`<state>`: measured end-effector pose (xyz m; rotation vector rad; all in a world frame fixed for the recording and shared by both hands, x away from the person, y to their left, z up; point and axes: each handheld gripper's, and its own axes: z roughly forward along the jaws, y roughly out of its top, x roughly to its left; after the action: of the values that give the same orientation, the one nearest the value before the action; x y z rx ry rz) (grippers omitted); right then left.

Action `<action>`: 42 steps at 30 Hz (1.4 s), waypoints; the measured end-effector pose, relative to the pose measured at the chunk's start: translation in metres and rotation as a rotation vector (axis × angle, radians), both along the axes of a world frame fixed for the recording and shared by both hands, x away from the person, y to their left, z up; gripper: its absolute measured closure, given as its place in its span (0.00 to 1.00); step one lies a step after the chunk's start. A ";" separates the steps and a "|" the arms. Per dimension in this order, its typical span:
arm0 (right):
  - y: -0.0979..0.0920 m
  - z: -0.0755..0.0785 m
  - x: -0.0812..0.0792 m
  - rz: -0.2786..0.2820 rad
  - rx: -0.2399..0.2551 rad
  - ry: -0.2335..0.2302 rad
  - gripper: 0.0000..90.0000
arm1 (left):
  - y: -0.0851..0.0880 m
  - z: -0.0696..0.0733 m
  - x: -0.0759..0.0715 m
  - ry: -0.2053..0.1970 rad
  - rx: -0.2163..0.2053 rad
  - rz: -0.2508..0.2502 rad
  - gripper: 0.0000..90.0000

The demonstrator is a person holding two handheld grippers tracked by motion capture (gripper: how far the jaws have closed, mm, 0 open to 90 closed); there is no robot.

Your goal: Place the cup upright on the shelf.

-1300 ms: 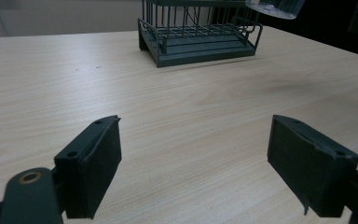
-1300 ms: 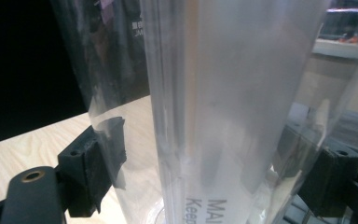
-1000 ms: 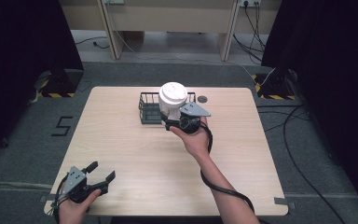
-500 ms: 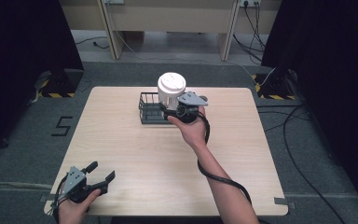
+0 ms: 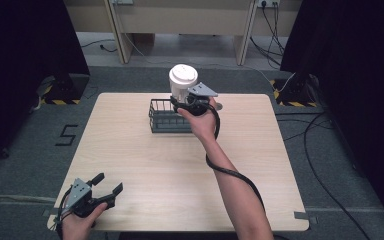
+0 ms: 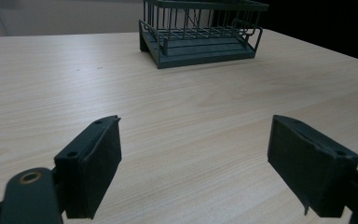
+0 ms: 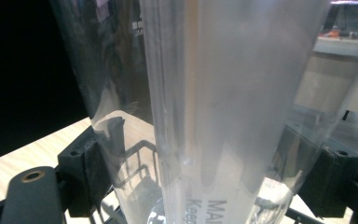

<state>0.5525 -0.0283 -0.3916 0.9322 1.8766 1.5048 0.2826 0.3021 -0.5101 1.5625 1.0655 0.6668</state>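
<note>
The right tongs [image 5: 182, 102] grip a tall clear cup [image 5: 182, 86] with a white lid, holding it upright above the far side of the counter [image 5: 130, 150]. In the high view the cup sits over the right end of a dark wire basket [image 5: 164, 116], and its base looks raised clear of the basket, though how far cannot be told. The person's right hand [image 5: 201, 120] comes in from the near side, with the forearm stretched across the counter and a black cable looped along it.

In the right gripper view the cup [image 7: 214, 107] stands between the two black jaws, one pressed to each side of its lower wall. The translucent wall carries a vertical seam and some printed grey lettering near the bottom. The basket's wires show faintly through the plastic below.

The left tongs [image 5: 106, 186] rest at the near left corner of the counter, held in the left hand [image 5: 77, 225], well apart from the cup and the basket. Their jaws stand wide apart with nothing between them. In the left gripper view the basket [image 6: 200, 32] sits far ahead on the bare wood.
</note>
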 end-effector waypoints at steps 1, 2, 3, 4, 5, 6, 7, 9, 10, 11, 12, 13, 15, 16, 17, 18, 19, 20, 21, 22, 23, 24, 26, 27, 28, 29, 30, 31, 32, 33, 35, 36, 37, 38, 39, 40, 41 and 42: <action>0.000 0.000 0.003 -0.003 -0.002 0.000 0.21 | 0.000 0.000 0.000 0.000 0.000 -0.001 0.19; 0.001 -0.001 0.006 -0.009 -0.002 0.007 0.21 | 0.000 0.000 0.000 0.000 0.000 -0.001 0.19; 0.001 -0.001 0.009 -0.014 -0.005 0.005 0.21 | 0.000 0.000 0.000 0.000 0.000 -0.001 0.19; 0.002 -0.002 0.010 -0.017 -0.003 0.010 0.21 | 0.000 0.000 0.000 0.000 0.000 -0.001 0.19; 0.002 -0.003 0.013 -0.022 -0.002 0.018 0.21 | 0.000 0.000 0.000 0.000 -0.001 -0.002 0.19; 0.002 -0.003 0.013 -0.022 -0.002 0.018 0.21 | 0.000 0.000 0.000 0.000 -0.002 -0.002 0.19; 0.003 -0.004 0.016 -0.027 -0.003 0.022 0.21 | 0.000 0.000 0.000 0.000 -0.003 -0.001 0.19; 0.003 -0.007 0.019 -0.034 -0.003 0.034 0.21 | 0.000 0.000 0.000 0.000 -0.004 -0.001 0.19; 0.004 -0.009 0.020 -0.038 0.000 0.044 0.21 | 0.000 0.000 0.000 0.000 -0.004 -0.001 0.19; 0.004 -0.010 0.022 -0.038 -0.004 0.043 0.21 | 0.000 0.000 0.000 0.000 -0.003 -0.002 0.19; 0.005 -0.013 0.023 -0.042 -0.007 0.050 0.21 | 0.000 0.000 0.000 -0.001 -0.002 -0.003 0.19; 0.006 -0.017 0.026 -0.046 -0.009 0.061 0.21 | 0.000 0.000 0.000 0.000 -0.002 -0.003 0.19; 0.007 -0.021 0.027 -0.052 -0.007 0.066 0.21 | 0.000 0.000 0.000 -0.001 -0.003 -0.004 0.19; 0.007 -0.021 0.027 -0.052 -0.007 0.066 0.21 | 0.000 0.000 0.000 -0.001 -0.003 -0.005 0.19; 0.007 -0.022 0.028 -0.052 -0.009 0.069 0.21 | 0.000 0.000 0.000 -0.001 -0.004 -0.005 0.19; 0.008 -0.023 0.031 -0.059 -0.001 0.074 0.21 | 0.000 0.000 -0.001 -0.001 -0.003 -0.006 0.19; 0.008 -0.023 0.031 -0.059 -0.001 0.074 0.21 | 0.000 0.000 -0.001 -0.001 -0.003 -0.006 0.19; 0.009 -0.024 0.033 -0.060 -0.004 0.078 0.21 | 0.000 0.001 -0.001 -0.001 -0.002 -0.006 0.19; 0.009 -0.024 0.034 -0.063 -0.006 0.080 0.21 | 0.000 0.001 -0.001 -0.002 -0.004 -0.006 0.19; 0.010 -0.024 0.035 -0.064 -0.006 0.084 0.21 | 0.000 0.001 -0.001 -0.002 -0.004 -0.006 0.19; 0.010 -0.024 0.035 -0.064 -0.006 0.084 0.21 | 0.000 0.001 -0.001 -0.002 -0.004 -0.006 0.19; 0.011 -0.026 0.037 -0.065 -0.010 0.084 0.21 | 0.000 0.001 -0.001 -0.003 -0.004 -0.007 0.19; 0.012 -0.027 0.037 -0.070 -0.012 0.088 0.21 | 0.000 0.001 -0.001 -0.003 -0.003 -0.008 0.19; 0.013 -0.031 0.038 -0.072 -0.020 0.093 0.21 | 0.000 0.001 -0.001 -0.003 -0.003 -0.009 0.19; 0.014 -0.033 0.039 -0.073 -0.025 0.097 0.20 | 0.000 0.001 -0.001 -0.003 -0.004 -0.009 0.19; 0.014 -0.035 0.039 -0.076 -0.032 0.101 0.20 | 0.000 0.001 -0.001 -0.003 -0.004 -0.009 0.19; 0.015 -0.036 0.040 -0.077 -0.039 0.104 0.20 | 0.000 0.001 -0.001 -0.004 -0.005 -0.009 0.19; 0.015 -0.038 0.040 -0.076 -0.044 0.107 0.20 | 0.000 0.001 -0.001 -0.004 -0.003 -0.009 0.19; 0.015 -0.038 0.040 -0.076 -0.044 0.107 0.20 | 0.000 0.001 -0.001 -0.004 -0.004 -0.009 0.19; 0.017 -0.041 0.040 -0.075 -0.057 0.117 0.20 | 0.000 0.001 -0.001 -0.004 -0.005 -0.009 0.18; 0.018 -0.042 0.040 -0.073 -0.067 0.120 0.20 | 0.000 0.001 -0.001 -0.005 -0.006 -0.010 0.18; 0.019 -0.045 0.040 -0.077 -0.076 0.121 0.20 | 0.000 0.001 -0.001 -0.005 -0.007 -0.010 0.18; 0.020 -0.047 0.040 -0.076 -0.075 0.127 0.20 | 0.000 0.001 -0.001 -0.004 -0.008 -0.011 0.18; 0.021 -0.049 0.039 -0.074 -0.078 0.129 0.20 | 0.000 0.001 -0.001 -0.004 -0.007 -0.011 0.18; 0.021 -0.049 0.039 -0.074 -0.078 0.129 0.20 | 0.000 0.001 -0.001 -0.005 -0.007 -0.012 0.18; 0.021 -0.050 0.039 -0.075 -0.081 0.133 0.20 | 0.000 0.001 -0.001 -0.005 -0.006 -0.012 0.18; 0.022 -0.053 0.039 -0.076 -0.083 0.137 0.20 | 0.000 0.001 -0.001 -0.005 -0.005 -0.013 0.18; 0.022 -0.053 0.039 -0.076 -0.083 0.137 0.20 | 0.000 0.001 -0.001 -0.005 -0.005 -0.013 0.18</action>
<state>0.5915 -0.0063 -0.4443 1.0791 1.9607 1.3384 0.2812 0.3018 -0.5090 1.5613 1.0515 0.6589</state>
